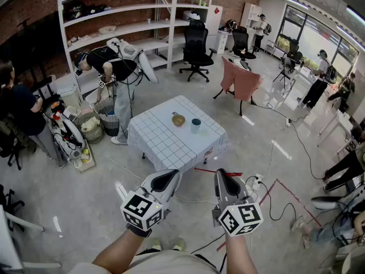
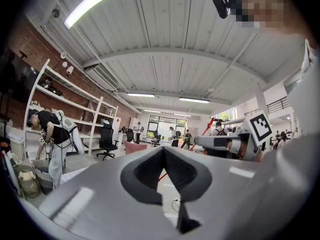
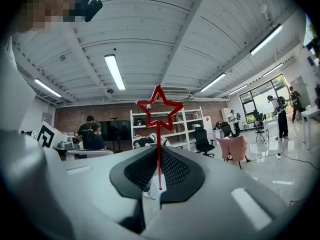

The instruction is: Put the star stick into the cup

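**Right tongs clenched on star stick; left tongs closed, empty**

Right gripper [image 1: 222, 174]: jaws clamped on the star stick [image 3: 159, 151]. Red shaft upright between the dark pads, outline star above the jaw tips.
Left gripper [image 1: 171, 174]: jaws pressed together, nothing between them.
Both are held side by side, near, over bare floor [image 1: 85, 204].

Table [image 1: 165, 147] with a checked cloth stands farther off, with open floor between its near edge and the tongs. Cup [image 1: 195, 125] is on the table toward the far right edge. A bowl [image 1: 178, 120] is just left of it, not touching.
Cables [image 1: 274, 201] lie on the floor near right.

Only the head view shows the table and cup. There the stick is a thin red line across the right jaw tips, star not distinguishable. Only the right gripper view shows the star's shape.
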A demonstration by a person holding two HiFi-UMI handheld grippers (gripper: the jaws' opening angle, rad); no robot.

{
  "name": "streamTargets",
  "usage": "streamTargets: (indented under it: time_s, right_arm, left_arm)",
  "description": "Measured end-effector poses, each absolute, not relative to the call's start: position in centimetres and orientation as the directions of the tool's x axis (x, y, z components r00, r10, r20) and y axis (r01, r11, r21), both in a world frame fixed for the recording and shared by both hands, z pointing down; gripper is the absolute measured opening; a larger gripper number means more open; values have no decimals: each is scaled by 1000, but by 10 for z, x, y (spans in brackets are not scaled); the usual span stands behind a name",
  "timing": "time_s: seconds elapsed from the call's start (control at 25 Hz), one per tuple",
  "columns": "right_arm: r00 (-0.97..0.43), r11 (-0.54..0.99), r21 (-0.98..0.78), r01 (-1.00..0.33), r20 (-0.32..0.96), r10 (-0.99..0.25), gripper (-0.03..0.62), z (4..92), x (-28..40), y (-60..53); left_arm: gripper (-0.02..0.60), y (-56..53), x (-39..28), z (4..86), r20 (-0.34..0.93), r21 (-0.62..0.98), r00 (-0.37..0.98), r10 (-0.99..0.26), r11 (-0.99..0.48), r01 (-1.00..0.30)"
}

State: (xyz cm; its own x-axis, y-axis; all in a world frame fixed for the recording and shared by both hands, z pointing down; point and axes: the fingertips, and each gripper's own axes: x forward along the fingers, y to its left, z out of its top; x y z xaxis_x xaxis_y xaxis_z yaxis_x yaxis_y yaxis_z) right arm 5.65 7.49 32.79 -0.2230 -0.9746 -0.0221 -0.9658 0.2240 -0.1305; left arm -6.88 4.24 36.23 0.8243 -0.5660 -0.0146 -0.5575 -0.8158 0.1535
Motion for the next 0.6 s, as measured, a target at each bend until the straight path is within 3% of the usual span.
streamTargets:
  time_s: [0.6]
  right_arm:
    - [-241,244,-172,-954,-39,-970,29,331,68,80]
  left_arm:
    - [5,45,-61,365,-7,155,819,-573,-810,-566]
